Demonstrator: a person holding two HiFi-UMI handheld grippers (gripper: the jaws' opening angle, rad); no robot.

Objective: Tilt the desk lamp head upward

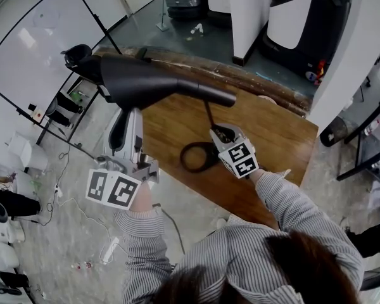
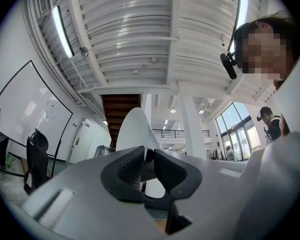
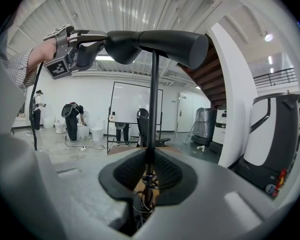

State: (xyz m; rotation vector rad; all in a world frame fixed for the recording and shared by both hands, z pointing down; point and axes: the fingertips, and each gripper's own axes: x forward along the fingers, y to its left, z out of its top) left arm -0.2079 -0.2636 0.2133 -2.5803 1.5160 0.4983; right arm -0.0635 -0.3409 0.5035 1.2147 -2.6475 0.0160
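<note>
Our left claw [image 2: 147, 166] clenches the head [image 1: 152, 81], right claw [image 3: 149, 171] the stem [image 3: 153, 94]; if we slip, the base [image 1: 185, 159] could lift.

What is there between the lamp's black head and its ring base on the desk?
Only the thin stem, clamped low down by the right gripper. The right gripper view shows it best, the head view partly.

Bright, even indoor light; fisheye-bent, dark-rimmed edges.
</note>
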